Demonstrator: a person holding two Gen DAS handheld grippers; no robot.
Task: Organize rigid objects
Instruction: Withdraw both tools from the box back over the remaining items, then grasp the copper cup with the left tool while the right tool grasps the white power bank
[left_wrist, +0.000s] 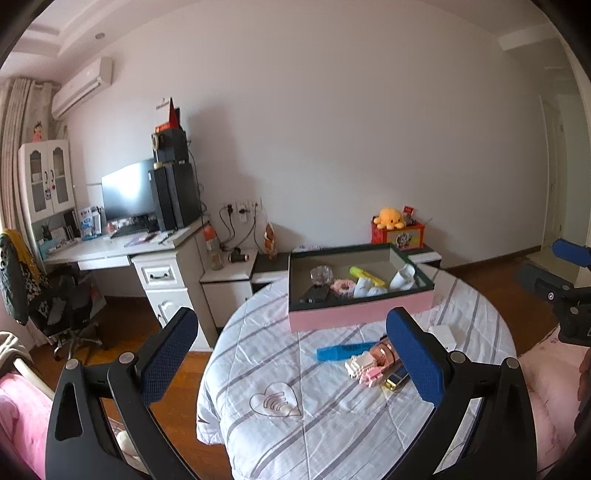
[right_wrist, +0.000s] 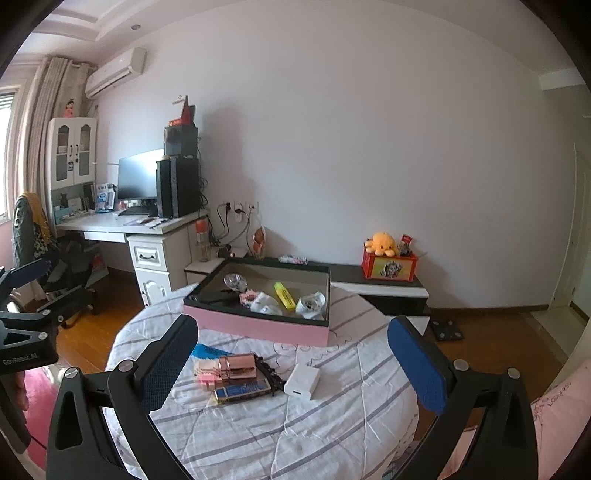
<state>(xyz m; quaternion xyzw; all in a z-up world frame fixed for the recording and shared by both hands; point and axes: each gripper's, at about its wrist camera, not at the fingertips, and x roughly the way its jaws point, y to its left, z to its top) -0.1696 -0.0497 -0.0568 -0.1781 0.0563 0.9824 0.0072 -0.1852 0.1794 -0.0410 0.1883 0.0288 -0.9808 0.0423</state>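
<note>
**Two open grippers, one box, five loose items outstanding**

Two grippers are in service. The left gripper (left_wrist: 291, 354) has its fingers spread wide and holds nothing; the right gripper (right_wrist: 291, 360) is likewise spread and empty. Both hover above the near edge of the round table (right_wrist: 258, 435), which is covered by a striped cloth, judged a ready stance before a pick.

One pink-sided box (right_wrist: 258, 326) stands at the far side of the table, centre of the right wrist frame, and serves as the collection container. Contents, counted: one clear faceted ball (right_wrist: 235, 282), one yellow highlighter (right_wrist: 285, 295), one pink ring-shaped piece (right_wrist: 246, 297), and two white crumpled-looking pieces (right_wrist: 310, 304) whose identity cannot be told. A dark item lies at the box's left end, too indistinct to name.

Five items remain loose on the cloth, clustered near the box in the lower centre, probably awaiting transfer:
- one blue highlighter (left_wrist: 345, 350)
- one pink-and-white brick model (left_wrist: 364, 369)
- one rose-gold case (right_wrist: 236, 365), lying on the cluster
- one blue-and-gold flat case (right_wrist: 242, 391)
- one white charger block (right_wrist: 302, 380), just right of the cluster

A dark beaded strand lies touching the cluster.
</note>
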